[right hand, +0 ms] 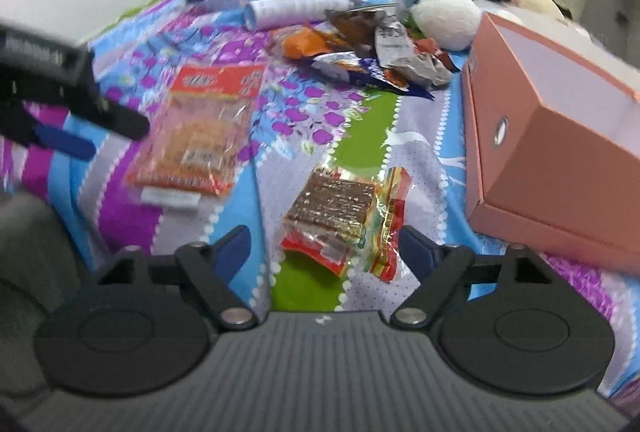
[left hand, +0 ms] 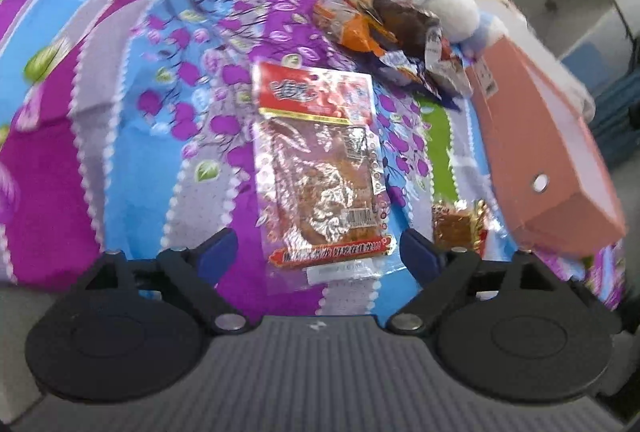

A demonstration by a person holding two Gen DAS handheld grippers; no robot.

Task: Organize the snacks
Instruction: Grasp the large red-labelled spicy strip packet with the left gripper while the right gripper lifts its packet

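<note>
While both lie loose: flat snack packets (right hand: pixel 192 136) 2 | pink box (right hand: pixel 560 152) 1

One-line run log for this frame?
left gripper: open over long snack packet | right gripper: open over small snack packet | pink box: beside

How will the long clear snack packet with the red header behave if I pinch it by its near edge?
The long snack packet is thin crinkly film, so it will probably droop from a one-edge pinch. The glossy wrapper may slip between the pads. It lies flat on the soft patterned bedsheet, so its edge could be hard to get under. It looks light.
</note>
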